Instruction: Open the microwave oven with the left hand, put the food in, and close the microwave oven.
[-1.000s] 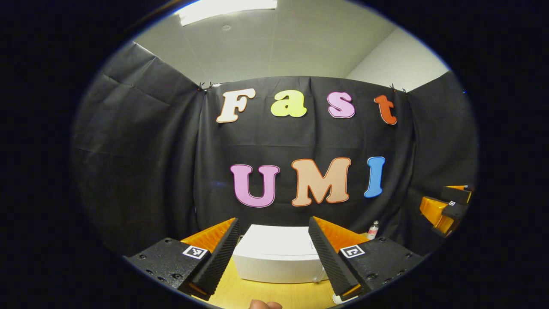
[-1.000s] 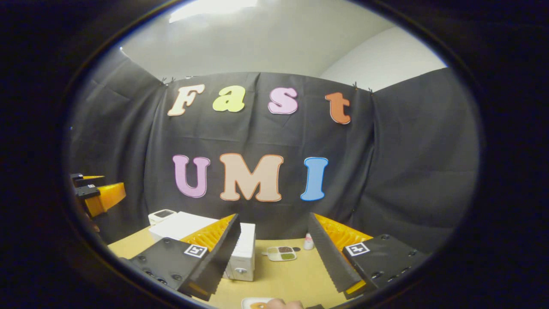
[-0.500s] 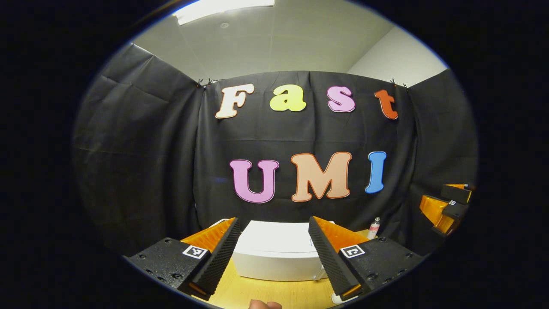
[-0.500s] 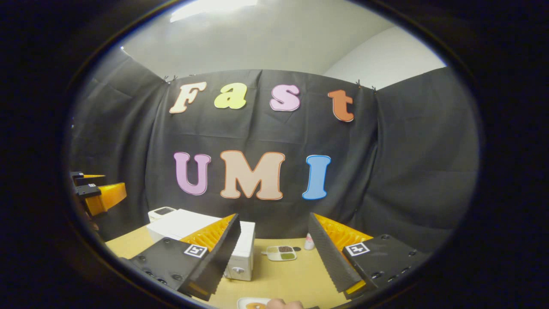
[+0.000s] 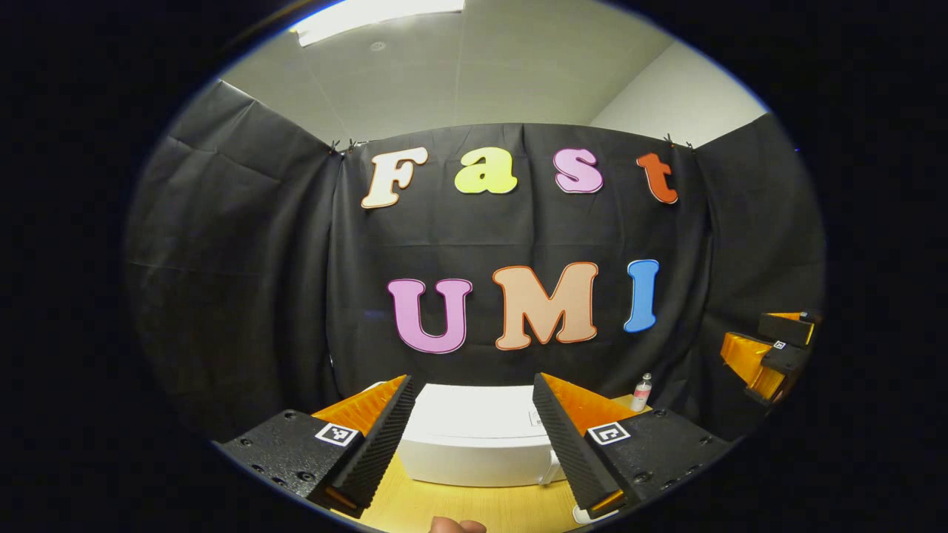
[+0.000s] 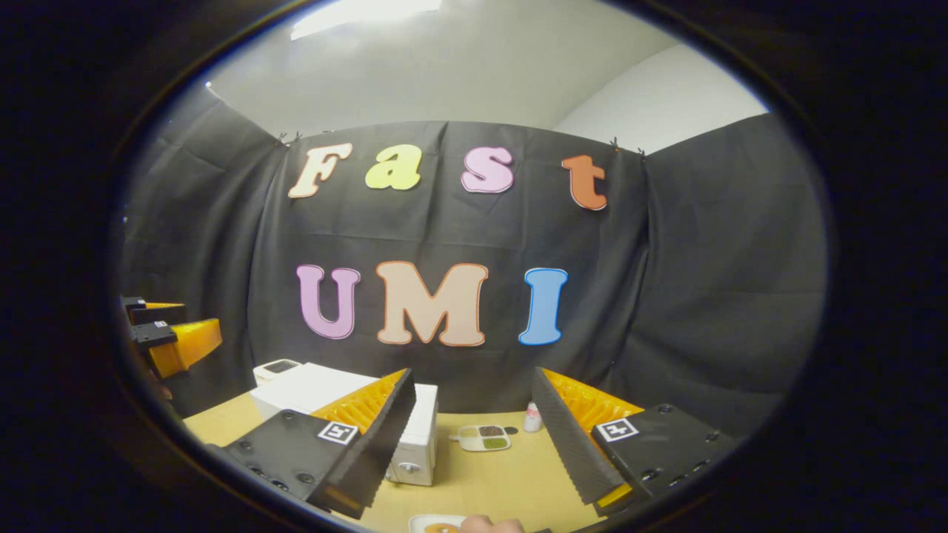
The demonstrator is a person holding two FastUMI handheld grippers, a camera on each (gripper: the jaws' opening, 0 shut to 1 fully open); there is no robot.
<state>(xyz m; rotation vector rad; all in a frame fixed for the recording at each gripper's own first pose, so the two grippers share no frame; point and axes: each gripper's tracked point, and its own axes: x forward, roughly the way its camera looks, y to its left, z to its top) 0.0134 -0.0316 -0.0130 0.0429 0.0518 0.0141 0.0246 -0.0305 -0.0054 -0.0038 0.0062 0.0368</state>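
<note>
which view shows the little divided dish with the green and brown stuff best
The right gripper view. There the divided dish lies in the open on the wooden table, between that hand-held gripper's fingers, right of the white microwave and beside a small bottle. In the left gripper view I can make out the microwave and bottle, but no dish.

A ceiling light panel [image 5: 381, 13] glared white overhead, washing out at the top of both views. The black cloth stayed dim while the tabletop [image 6: 511, 474] was evenly lit. Fisheye bending curved the edges; focus was sharp centrally, softer toward the rims.
</note>
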